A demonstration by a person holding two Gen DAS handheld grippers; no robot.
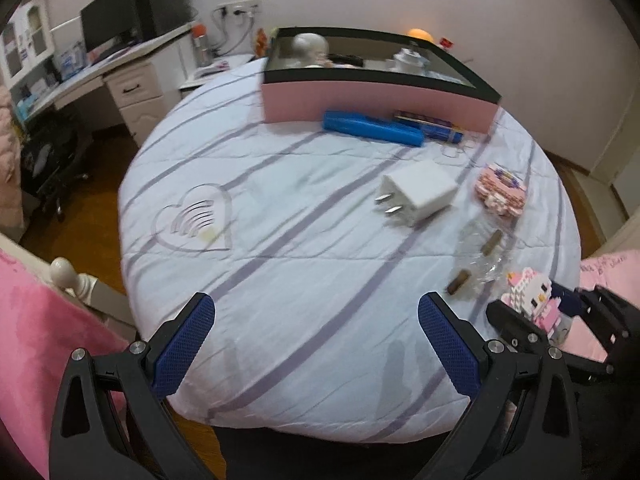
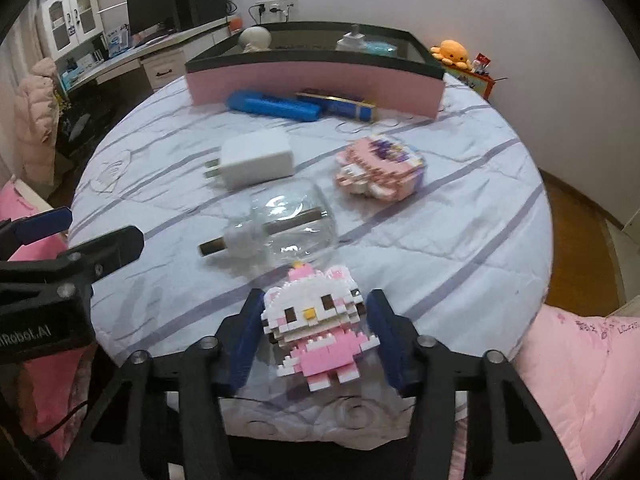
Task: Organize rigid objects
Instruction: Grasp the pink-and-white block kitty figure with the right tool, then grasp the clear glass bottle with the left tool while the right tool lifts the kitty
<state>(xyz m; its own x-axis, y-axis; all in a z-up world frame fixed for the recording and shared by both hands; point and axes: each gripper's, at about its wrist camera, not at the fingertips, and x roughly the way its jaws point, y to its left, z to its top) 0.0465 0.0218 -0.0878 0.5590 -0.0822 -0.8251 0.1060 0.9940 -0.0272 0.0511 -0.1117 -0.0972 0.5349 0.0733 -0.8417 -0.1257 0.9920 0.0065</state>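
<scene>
Bed with pale blue, purple-striped quilt (image 2: 440, 216) serves as the work surface.

Right gripper (image 2: 314, 334): the blue pads stand on either side of a brick-built cat figure (image 2: 316, 332) in white with a pink dress. The left pad looks to touch the figure's head; on the right side a thin gap may remain, so I cannot tell whether it is a firm grip. The figure sits at the near edge of the quilt, face toward the camera. In the left wrist view the same figure (image 1: 532, 300) shows at far right between the right gripper's black fingers.

Left gripper (image 1: 316, 340): fingers wide apart, nothing between them, hovering over bare quilt at the near edge.

Other items on the quilt:
- Clear glass bottle (image 2: 280, 224) lying on its side just beyond the figure, a brown stick-like piece inside or along it.
- White plug charger (image 2: 256, 158) beyond the bottle, prongs pointing left.
- Second brick-built piece (image 2: 380, 170), pink and purple, lying flat to the right of the charger.
- Blue case (image 2: 274, 106) and dark blue box (image 2: 344, 106) side by side, just in front of the tray.
- Pink-walled, black-rimmed tray (image 2: 320, 82) at the far side, holding several small items, too blurred to name.
</scene>
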